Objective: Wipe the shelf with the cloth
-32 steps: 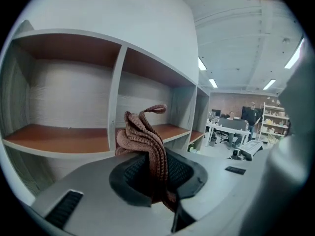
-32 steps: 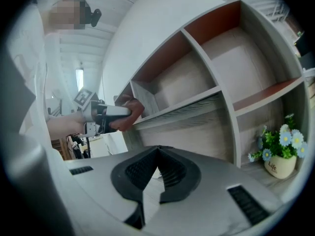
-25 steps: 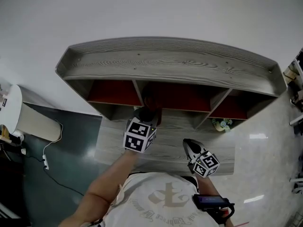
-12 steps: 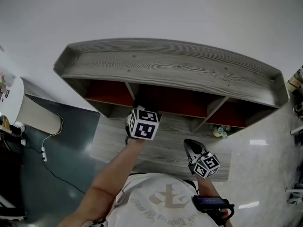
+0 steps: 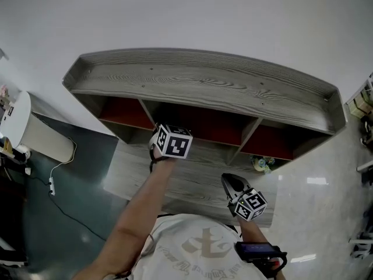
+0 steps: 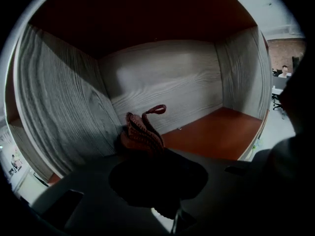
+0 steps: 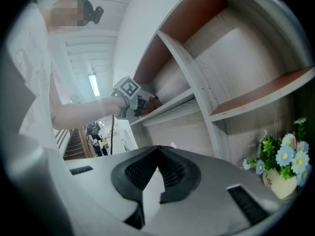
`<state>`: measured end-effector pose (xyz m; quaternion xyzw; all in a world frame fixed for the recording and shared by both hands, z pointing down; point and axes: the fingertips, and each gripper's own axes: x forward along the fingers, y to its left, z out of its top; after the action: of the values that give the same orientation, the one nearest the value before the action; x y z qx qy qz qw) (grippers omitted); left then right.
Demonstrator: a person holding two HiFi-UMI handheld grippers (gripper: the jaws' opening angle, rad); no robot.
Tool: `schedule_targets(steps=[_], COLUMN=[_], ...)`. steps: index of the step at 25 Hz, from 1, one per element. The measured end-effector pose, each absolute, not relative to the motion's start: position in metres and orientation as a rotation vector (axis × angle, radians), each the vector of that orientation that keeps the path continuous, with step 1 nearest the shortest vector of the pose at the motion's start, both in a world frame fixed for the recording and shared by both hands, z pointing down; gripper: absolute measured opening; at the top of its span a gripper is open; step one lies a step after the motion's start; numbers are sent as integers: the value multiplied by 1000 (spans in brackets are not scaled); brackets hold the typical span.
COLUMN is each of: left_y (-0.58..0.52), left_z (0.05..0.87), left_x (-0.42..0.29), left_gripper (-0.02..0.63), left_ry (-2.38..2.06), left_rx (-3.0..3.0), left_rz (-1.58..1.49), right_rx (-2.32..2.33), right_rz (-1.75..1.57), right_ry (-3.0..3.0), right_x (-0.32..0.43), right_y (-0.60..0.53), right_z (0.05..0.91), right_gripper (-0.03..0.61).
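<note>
The grey wooden shelf (image 5: 198, 83) has red-lined compartments. My left gripper (image 6: 146, 150) reaches into the middle compartment, shut on a bunched reddish-brown cloth (image 6: 141, 131). The cloth sits in the compartment's left back corner, against the grey side wall (image 6: 54, 107) and above the red floor (image 6: 216, 134). In the head view only the left marker cube (image 5: 173, 143) shows at the compartment's mouth. My right gripper (image 7: 157, 150) is shut and holds nothing, hanging over the lower ledge (image 5: 192, 179), apart from the shelf. From the right gripper view the cloth (image 7: 153, 101) shows at the shelf board's edge.
A small pot of blue and white flowers (image 5: 260, 164) stands in the right part of the lower ledge, close to my right gripper. A white appliance (image 5: 17, 127) and a cable (image 5: 55, 182) lie on the dark floor to the left.
My left gripper has pushed farther up and into the middle compartment with the cloth, toward its left side. The right gripper has barely moved.
</note>
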<state>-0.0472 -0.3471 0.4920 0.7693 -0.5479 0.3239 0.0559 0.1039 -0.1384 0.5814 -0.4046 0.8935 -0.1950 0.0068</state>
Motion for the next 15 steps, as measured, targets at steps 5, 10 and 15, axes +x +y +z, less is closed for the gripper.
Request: schedule_targets(steps=[5, 10, 15], left_y=[-356, -353, -345], left_z=[497, 498, 496], left_x=[-40, -22, 4], left_gripper=[67, 63, 63], left_ry=[-1610, -1488, -1388], left_rx=[2300, 2329, 2377], left_rz=[1030, 1056, 1039], right_rx=[-1250, -1245, -1237], right_rz=[-641, -651, -655], right_ry=[2788, 2784, 2784], right_x=[117, 127, 132], right_y=[-131, -129, -128], right_z=[588, 590, 589], right_gripper=[5, 5, 5])
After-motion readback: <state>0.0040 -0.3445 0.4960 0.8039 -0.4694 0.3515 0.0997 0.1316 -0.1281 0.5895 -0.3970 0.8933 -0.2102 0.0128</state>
